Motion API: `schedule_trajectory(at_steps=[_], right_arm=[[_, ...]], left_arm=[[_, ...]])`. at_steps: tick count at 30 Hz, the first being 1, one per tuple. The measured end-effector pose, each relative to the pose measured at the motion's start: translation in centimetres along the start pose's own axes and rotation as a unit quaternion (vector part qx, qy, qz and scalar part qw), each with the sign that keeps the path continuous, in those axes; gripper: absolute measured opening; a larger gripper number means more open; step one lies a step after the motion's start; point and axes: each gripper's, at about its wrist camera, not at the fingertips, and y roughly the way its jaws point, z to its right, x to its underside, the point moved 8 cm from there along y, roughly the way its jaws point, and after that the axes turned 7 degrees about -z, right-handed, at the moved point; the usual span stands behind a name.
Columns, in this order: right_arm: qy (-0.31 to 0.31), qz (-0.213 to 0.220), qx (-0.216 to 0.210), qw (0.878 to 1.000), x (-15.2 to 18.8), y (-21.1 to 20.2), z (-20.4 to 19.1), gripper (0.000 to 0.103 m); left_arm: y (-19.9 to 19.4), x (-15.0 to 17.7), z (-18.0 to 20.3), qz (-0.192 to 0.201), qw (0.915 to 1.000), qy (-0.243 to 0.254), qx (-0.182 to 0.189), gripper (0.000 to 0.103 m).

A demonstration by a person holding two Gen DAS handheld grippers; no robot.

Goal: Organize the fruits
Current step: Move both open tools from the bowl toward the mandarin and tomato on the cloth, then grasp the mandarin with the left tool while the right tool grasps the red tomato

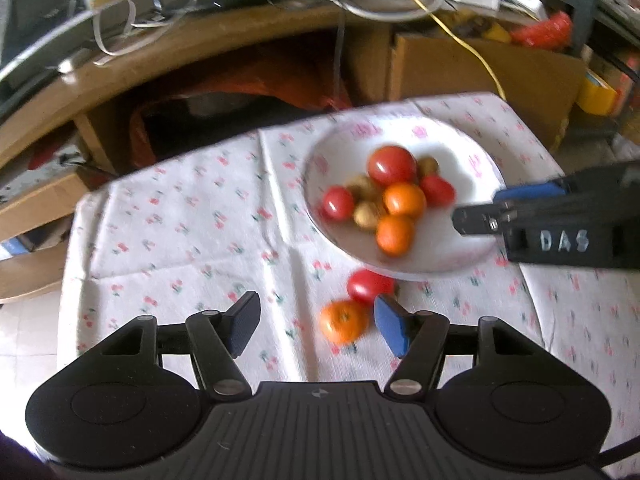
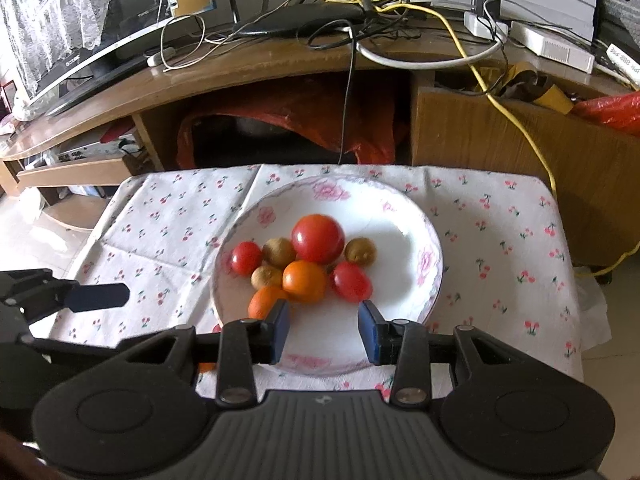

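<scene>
Round orange mandarin and red tomato lie loose on cloth-covered tabletop, just beside white floral plate. Left gripper jaws apart, empty, nearing mandarin. Right gripper jaws apart, empty, over plate. Next: straddle mandarin, close.

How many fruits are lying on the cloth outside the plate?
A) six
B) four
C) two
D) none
C: in the left wrist view, one orange and one red tomato lie on the flowered cloth just in front of the plate; the rest of the fruit is in the plate.
</scene>
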Motion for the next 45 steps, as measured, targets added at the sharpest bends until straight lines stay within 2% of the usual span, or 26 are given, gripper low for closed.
schedule_trajectory(at_steps=[5, 12, 16, 29, 34, 38, 39, 42, 45], right_arm=[[-0.003, -0.009, -0.010, 1.000, 1.0, -0.1, -0.9, 0.033], [-0.004, -0.025, -0.019, 0.999, 1.6, 0.8, -1.9, 0.033], [-0.003, -0.028, -0.020, 0.999, 1.6, 1.1, -2.0, 0.033], [0.059, -0.051, -0.047, 0.996, 4.1, 0.3, -3.0, 0.033], [0.153, -0.059, -0.056, 0.985, 4.9, 2.5, -3.1, 0.033], [0.224, -0.043, -0.053, 0.972, 4.5, 4.0, -3.3, 0.033], [0.234, -0.037, -0.044, 0.970, 4.3, 4.2, -3.3, 0.034], [0.250, -0.023, -0.025, 0.968, 3.7, 4.7, -3.8, 0.049], [0.244, -0.018, -0.014, 0.970, 3.1, 5.4, -4.7, 0.050]], left_arm=[[1.8, 1.2, 0.7, -0.027, 0.9989, 0.034, 0.014, 0.070], [4.2, 1.2, 0.5, -0.037, 0.9987, 0.034, 0.004, 0.065], [4.0, 0.9, 0.4, -0.031, 0.9993, 0.019, 0.012, 0.041], [2.7, 2.8, -1.9, -0.039, 0.9991, 0.008, 0.015, 0.040], [2.8, 4.1, -2.6, -0.046, 0.9988, 0.003, 0.019, 0.040], [2.5, 4.6, -3.3, -0.043, 0.9984, -0.003, 0.035, 0.040], [2.5, 4.6, -3.4, -0.043, 0.9984, -0.004, 0.037, 0.040], [2.6, 4.6, -3.7, -0.040, 0.9983, -0.003, 0.041, 0.041], [2.7, 4.6, -3.8, -0.038, 0.9983, -0.003, 0.044, 0.042]])
